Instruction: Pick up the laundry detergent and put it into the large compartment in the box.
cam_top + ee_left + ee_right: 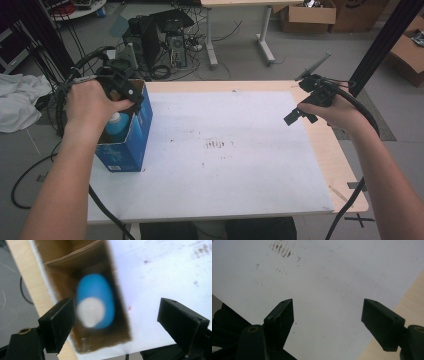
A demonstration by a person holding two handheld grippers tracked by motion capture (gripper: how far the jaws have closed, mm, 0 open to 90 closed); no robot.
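Your left gripper (117,322) hangs right over the open top of the blue box (142,122), at the left of the high view, with its jaws spread wide and nothing between them. The bottle (96,300) stands upright inside the box, white cap (90,312) uppermost, so its long axis points straight up toward the camera. In the left gripper view the cap sits just inside the left-hand jaw, left of the midline between the two, while the right-hand jaw stands out over the white mat (155,277), clear of the box wall. That offset is what your next move turns on, I judge: a straight drop would put one jaw on the cardboard rim (the picture is blurred, so the gap to the rim is hard to read). Your right gripper (300,116) waits at the right of the high view, well apart from the box, jaws likewise wide and empty above the mat. The left is plainly the nearer one.
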